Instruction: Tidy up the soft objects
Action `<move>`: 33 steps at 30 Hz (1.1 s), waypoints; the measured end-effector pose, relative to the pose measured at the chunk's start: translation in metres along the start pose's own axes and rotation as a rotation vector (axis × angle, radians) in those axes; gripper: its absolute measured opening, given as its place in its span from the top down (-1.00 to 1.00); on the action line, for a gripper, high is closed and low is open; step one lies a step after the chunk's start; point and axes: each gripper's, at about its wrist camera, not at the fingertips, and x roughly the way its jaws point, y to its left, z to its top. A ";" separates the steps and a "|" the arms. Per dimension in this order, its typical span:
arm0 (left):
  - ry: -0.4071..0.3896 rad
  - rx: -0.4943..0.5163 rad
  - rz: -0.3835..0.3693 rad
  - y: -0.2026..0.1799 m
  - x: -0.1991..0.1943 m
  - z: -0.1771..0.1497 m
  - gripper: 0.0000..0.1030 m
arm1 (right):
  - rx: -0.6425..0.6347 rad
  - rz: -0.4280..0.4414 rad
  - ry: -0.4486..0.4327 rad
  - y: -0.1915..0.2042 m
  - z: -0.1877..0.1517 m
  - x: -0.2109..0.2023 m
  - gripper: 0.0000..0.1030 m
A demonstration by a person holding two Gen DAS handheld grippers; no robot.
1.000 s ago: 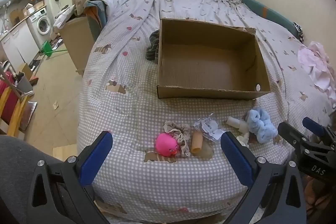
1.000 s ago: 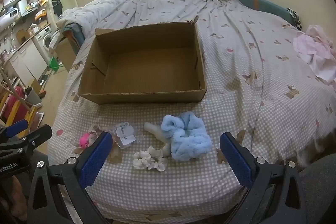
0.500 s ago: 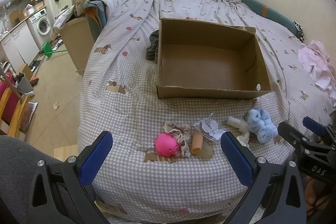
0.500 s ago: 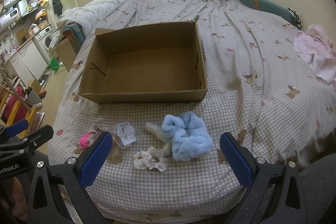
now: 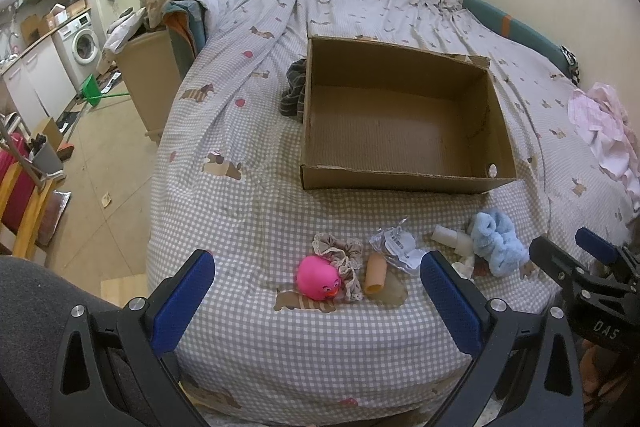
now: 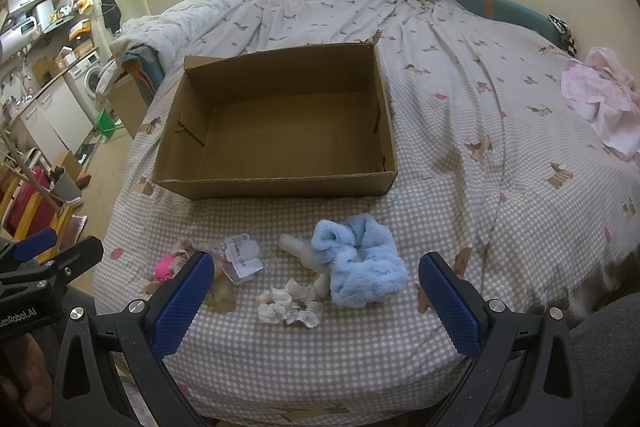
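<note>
An empty cardboard box (image 5: 400, 115) (image 6: 280, 135) stands open on the bed. In front of it lie a pink rubber duck (image 5: 318, 277) (image 6: 164, 267), a beige lace scrunchie (image 5: 340, 251), a peach tube (image 5: 375, 273), a clear packet with a label (image 5: 398, 249) (image 6: 242, 257), a fluffy blue scrunchie (image 5: 496, 243) (image 6: 358, 261) and a white scrunchie (image 6: 290, 307). My left gripper (image 5: 316, 299) is open, just short of the duck. My right gripper (image 6: 312, 299) is open, just short of the white scrunchie.
The bed (image 6: 480, 115) has a checked cover with dog prints. Pink clothes (image 6: 600, 99) lie at its right edge. A dark cloth (image 5: 294, 91) lies left of the box. A carton (image 5: 150, 75) and a washing machine (image 5: 82, 45) stand on the floor to the left.
</note>
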 end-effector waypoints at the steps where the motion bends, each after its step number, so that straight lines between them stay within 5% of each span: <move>1: 0.001 -0.004 -0.002 0.001 0.000 0.001 -0.99 | -0.001 -0.002 0.000 0.000 0.000 0.000 -1.00; 33: 0.006 -0.019 -0.007 0.007 -0.002 0.000 -0.99 | 0.000 -0.010 -0.001 -0.001 -0.001 0.001 -1.00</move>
